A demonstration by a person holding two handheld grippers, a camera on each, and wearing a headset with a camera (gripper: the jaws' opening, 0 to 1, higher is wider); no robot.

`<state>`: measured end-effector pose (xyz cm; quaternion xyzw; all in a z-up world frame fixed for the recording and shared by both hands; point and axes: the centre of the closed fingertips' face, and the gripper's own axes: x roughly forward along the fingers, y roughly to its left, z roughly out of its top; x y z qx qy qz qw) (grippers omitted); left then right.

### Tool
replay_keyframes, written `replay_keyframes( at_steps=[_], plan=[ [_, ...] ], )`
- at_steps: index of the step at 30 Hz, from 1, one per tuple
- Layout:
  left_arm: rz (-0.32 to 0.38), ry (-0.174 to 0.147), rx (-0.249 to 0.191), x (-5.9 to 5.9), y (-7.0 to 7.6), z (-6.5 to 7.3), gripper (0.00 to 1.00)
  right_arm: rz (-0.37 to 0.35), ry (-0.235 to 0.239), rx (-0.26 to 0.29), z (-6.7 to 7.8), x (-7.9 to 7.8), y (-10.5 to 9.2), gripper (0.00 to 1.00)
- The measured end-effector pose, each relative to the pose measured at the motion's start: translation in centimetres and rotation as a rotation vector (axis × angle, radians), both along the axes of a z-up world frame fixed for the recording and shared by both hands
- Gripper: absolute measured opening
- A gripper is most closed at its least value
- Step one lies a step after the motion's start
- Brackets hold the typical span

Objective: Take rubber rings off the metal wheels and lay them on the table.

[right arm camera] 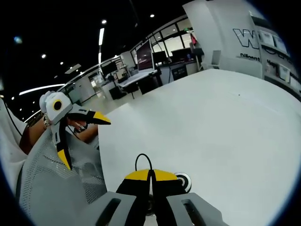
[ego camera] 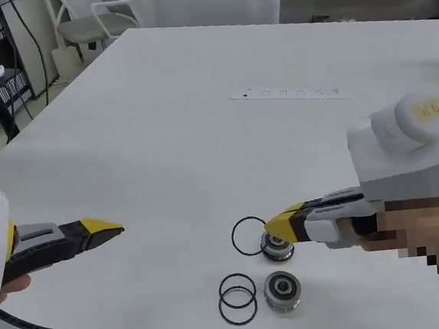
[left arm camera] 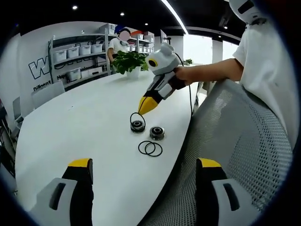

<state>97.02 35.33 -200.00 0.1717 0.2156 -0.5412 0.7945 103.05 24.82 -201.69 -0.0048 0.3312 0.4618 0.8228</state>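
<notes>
Wheels (ego camera: 282, 290): two, near table (ego camera: 201, 135) edge. Rings (ego camera: 237, 299): three. Your right gripper (ego camera: 275, 225) pinches one ring (ego camera: 249, 236); your left gripper (left arm camera: 144, 164) gapes wide.

A: Wheel positions?
B: 2 on table (ego camera: 163, 138). Far wheel (ego camera: 277, 246) directly behind near wheel (ego camera: 282, 290).
A: Rings?
B: 2 loose rings (ego camera: 237, 298) overlapping, just left of near wheel. 3rd ring (ego camera: 234, 238) left of far wheel, at right gripper (ego camera: 271, 225) tip. Left gripper (ego camera: 119, 289) well apart, further left.

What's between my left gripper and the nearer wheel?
Two loose rubber rings lie flat on the table just short of that wheel; the rest is bare tabletop. The left gripper view shows it.
</notes>
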Motion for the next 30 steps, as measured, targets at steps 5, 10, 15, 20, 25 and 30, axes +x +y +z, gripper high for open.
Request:
replay_keyframes(
  at_steps=[5, 10, 15, 20, 25, 30],
  plan=[
    [0.007, -0.001, 0.02, 0.0, 0.2, -0.4, 0.92, 0.072, -0.015, -0.078, -1.3, -1.1, 1.2, 0.0],
    [0.025, 0.016, 0.014, 0.1, 0.4, -0.6, 0.94, 0.124, -0.033, -0.12, -2.3, -1.9, 2.4, 0.0],
    [0.044, 0.037, 0.029, 0.2, 0.8, -1.1, 0.93, 0.134, -0.021, -0.131, -3.1, -2.1, 2.8, 0.0],
    [0.044, 0.036, 0.021, 0.2, 0.7, -0.9, 0.92, 0.145, -0.042, -0.146, -3.5, -2.3, 3.3, 0.0],
    [0.053, 0.032, 0.014, 0.5, 0.8, -0.8, 0.92, 0.155, -0.027, -0.145, -4.1, -2.5, 3.7, 0.0],
    [0.059, 0.035, 0.017, 0.6, 0.9, -1.0, 0.92, 0.169, -0.032, -0.177, -4.8, -2.5, 3.6, 0.0]
  ],
)
